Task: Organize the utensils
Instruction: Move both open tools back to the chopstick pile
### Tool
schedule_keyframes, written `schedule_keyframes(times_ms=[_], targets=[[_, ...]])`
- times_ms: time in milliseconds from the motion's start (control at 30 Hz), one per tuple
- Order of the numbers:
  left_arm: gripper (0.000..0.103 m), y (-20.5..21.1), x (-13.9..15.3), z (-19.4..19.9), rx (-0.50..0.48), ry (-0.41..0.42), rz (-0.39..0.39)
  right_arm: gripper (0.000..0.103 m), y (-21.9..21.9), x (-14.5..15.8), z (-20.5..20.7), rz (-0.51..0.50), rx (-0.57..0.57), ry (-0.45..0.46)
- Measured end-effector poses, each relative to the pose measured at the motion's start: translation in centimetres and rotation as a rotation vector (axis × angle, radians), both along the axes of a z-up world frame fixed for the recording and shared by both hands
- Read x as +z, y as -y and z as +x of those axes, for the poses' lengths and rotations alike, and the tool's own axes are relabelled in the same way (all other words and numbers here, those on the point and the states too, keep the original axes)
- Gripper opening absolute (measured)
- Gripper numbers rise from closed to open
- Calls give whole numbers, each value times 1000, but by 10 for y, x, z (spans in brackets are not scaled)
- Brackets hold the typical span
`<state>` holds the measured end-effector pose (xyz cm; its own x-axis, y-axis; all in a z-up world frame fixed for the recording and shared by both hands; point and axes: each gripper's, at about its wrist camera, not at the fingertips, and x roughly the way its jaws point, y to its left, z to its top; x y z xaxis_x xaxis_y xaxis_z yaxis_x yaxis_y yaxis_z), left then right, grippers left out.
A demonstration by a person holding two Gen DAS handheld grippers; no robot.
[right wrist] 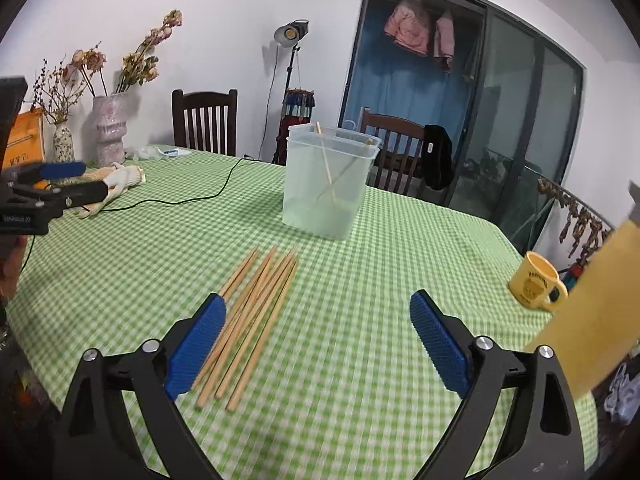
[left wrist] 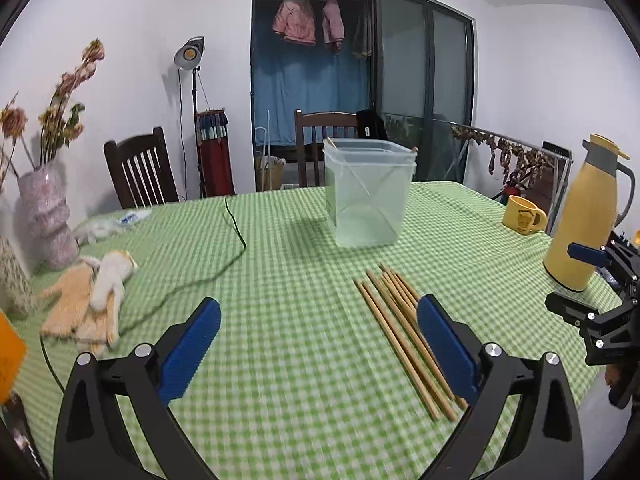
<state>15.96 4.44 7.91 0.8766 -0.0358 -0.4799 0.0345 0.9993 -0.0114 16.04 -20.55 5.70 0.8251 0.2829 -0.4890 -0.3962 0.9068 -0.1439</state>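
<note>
Both the left tool [left wrist: 318, 330] and the right tool [right wrist: 318, 326] are held wide apart above the green checked bench [left wrist: 280, 360], with nothing gripped between the blue pads. A loose row of wooden chopsticks [right wrist: 256, 320] is laid flat between the two tools; behind it a clear plastic tub [right wrist: 330, 180] is stood, in which two chopsticks are leaned crossed
</note>
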Motion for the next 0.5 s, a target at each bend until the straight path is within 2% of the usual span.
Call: schedule_keyframes(times_ms=[133,367,500], targets=[[95,5,-16,-15,6,-8,-15,90,4,-15,-17,-26,-40,-3],[95,17,-38,-54,-13,-2,14,90,16,-29,-44,26,-101,-40],[95,18,-55,-75,7,-10,-19,90,18,-43,-62,51,-135,-54]])
